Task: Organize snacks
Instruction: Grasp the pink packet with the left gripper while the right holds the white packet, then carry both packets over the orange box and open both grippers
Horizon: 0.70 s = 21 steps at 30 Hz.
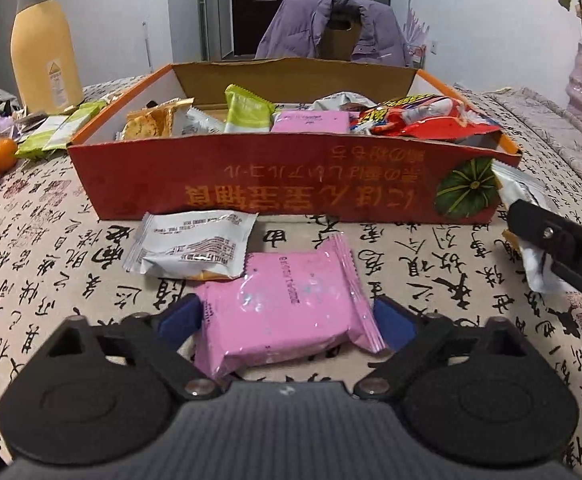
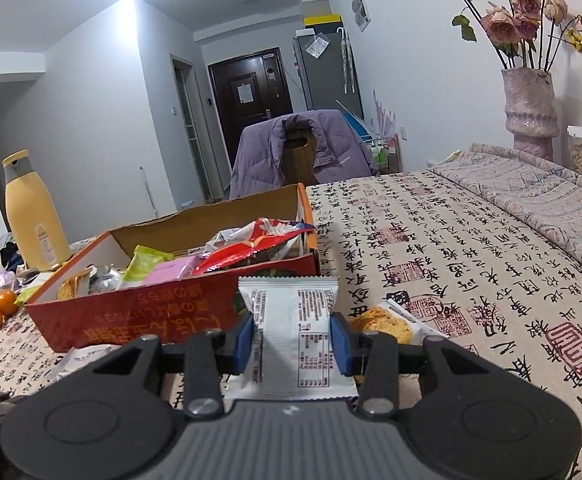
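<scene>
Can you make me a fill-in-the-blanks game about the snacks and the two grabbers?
1. The right gripper is shut on a ____ snack packet.
2. The packet between the left gripper fingers is ____.
3. The other snacks are piled in a red cardboard ____.
4. Left of the red container stands a tall ____ bottle.

Missing words: white; pink; box; yellow

Box wall (image 1: 251,184) ahead – open top

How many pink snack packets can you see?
2. One pink packet lies on the tablecloth between the left gripper's jaws; another pink packet sits inside the box. More may be buried.
</scene>
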Available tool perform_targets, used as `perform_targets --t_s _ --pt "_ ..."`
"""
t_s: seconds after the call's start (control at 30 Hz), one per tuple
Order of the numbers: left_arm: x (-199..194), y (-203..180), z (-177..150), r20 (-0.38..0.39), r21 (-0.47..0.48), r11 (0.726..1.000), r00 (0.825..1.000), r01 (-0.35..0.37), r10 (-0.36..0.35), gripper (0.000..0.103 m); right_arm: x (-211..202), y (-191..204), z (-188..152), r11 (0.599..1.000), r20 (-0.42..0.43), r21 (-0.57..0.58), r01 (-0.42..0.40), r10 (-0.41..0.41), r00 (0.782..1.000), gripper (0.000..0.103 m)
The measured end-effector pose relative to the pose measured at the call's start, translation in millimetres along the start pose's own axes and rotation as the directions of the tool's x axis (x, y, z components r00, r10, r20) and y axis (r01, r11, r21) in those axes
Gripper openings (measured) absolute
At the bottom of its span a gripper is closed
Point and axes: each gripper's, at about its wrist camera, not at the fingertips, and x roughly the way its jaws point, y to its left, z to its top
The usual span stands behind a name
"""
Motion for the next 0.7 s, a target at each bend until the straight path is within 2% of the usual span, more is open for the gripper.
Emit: perform_targets --t_s 0.13,0.27,0.43,0.7 --pt "-5.0 -1.4 -0.1 0.012 0.023 0.999 1.0 0.024 -0.024 0.075 -0.4 2.0 -1.0 1.0 0.004 -0.008 -0.004 0.004 1.0 0.04" --pt "-9.2 2.8 -0.6 0.024 0.027 0.999 0.999 0.038 -0.039 0.071 -0.9 3.4 -0.8 1.0 0.01 -0.013 -0.007 0.007 1.0 0.04" --pt "-17.9 7.1 -2.0 0.038 0.036 0.997 0.997 0.061 -0.063 0.07 -5.4 5.6 -1.8 1.0 0.032 -0.024 -0.019 0.02 0.999 0.04" --pt "-47.4 20.5 0.0 0.1 0.034 0.995 0.99 0.092 -0.094 0.07 -16.7 14.9 -2.0 0.996 0.089 -0.074 -0.05 0.056 0.994 0.04"
